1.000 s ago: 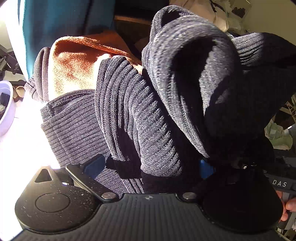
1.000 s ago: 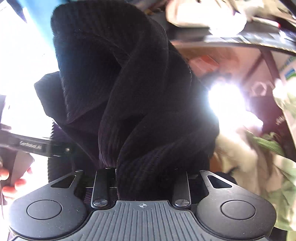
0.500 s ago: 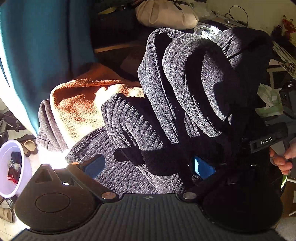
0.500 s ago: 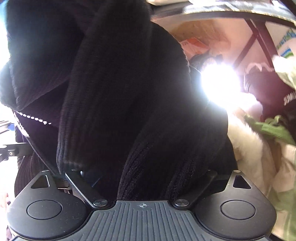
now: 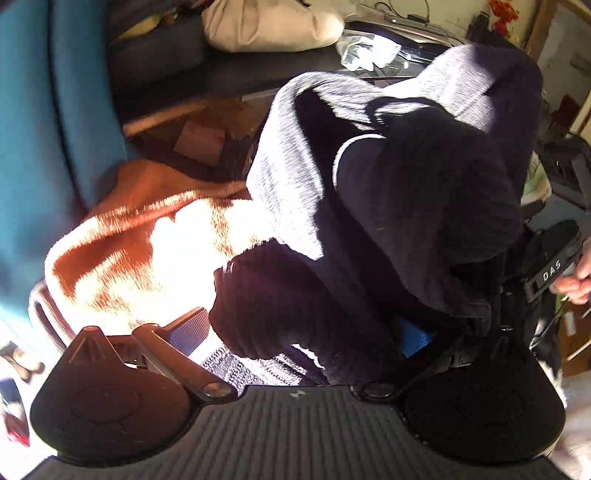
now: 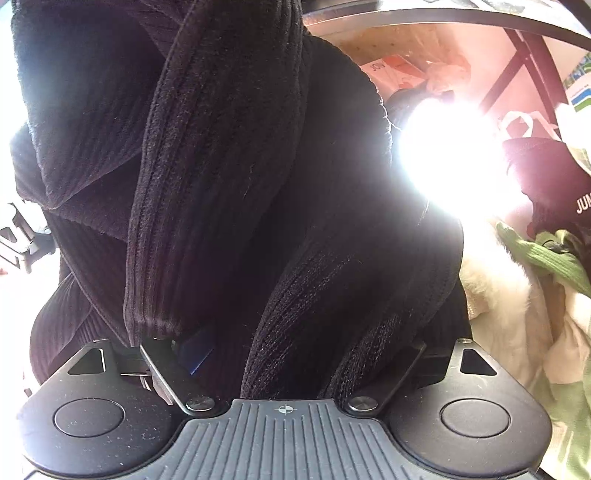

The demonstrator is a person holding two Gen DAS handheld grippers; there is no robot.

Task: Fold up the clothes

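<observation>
A dark ribbed sweater (image 5: 424,206) hangs bunched in front of both cameras, partly in sun and partly in shadow. My left gripper (image 5: 303,332) stands open; a fold of the sweater sags between its blue pads (image 5: 192,328), and the left pad is bare. In the right wrist view the same sweater (image 6: 229,166) fills the frame. My right gripper (image 6: 306,343) has its jaws wide and closing, with sweater folds lying between them; one blue pad (image 6: 199,350) shows free. The right gripper's body (image 5: 554,266) and a hand (image 5: 576,280) appear at the left view's right edge.
A rust-and-cream fuzzy garment (image 5: 147,251) lies under the sweater. A teal curtain (image 5: 37,147) hangs at left and a beige bag (image 5: 269,22) sits behind. Right of the sweater are white fluffy cloth (image 6: 509,314), green cloth (image 6: 546,254), a maroon garment (image 6: 546,184) and strong glare.
My right gripper's jaws, nearly shut on the sweater a second ago, have spread wide. My left gripper has rolled and shifted, so the sweater now sits further right in its view.
</observation>
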